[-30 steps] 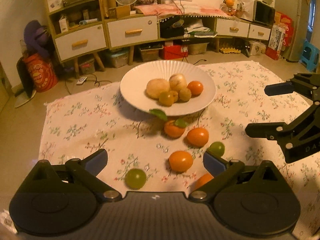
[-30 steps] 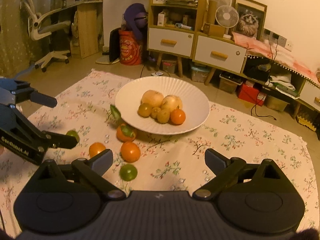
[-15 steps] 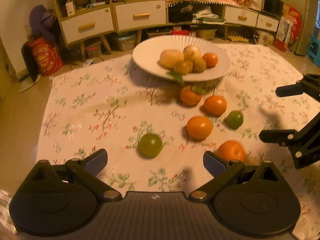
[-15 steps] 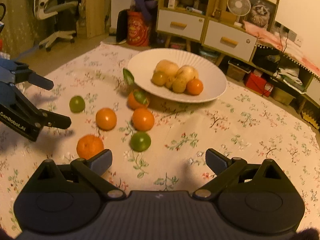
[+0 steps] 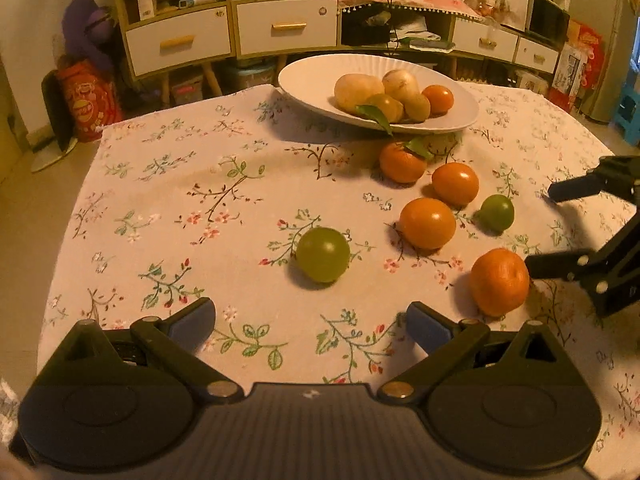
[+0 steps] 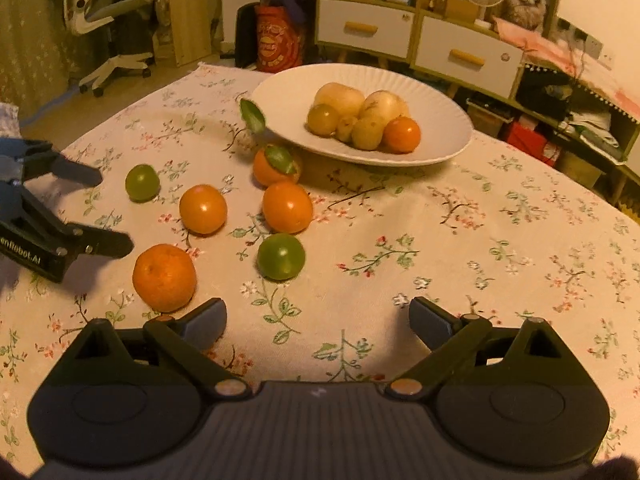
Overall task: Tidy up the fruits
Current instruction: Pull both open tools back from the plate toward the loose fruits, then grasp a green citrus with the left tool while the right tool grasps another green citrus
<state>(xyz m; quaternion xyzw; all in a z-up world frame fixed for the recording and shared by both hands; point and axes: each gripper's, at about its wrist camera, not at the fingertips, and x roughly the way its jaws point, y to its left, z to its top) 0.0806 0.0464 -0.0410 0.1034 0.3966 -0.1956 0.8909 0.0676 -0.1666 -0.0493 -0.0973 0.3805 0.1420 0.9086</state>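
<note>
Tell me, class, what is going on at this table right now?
A person holds two black tools, both open and empty. The left tool faces a green round fruit on the floral tablecloth; the right tool is over bare cloth. Four orange and two green fruits lie loose on the cloth. The white fluted plate holds six fruits.

One legible marking: white lettering "enRobot.AI", its start cut off, on the left gripper (image 6: 100,210) body at nine o'clock in the right wrist view.
</note>
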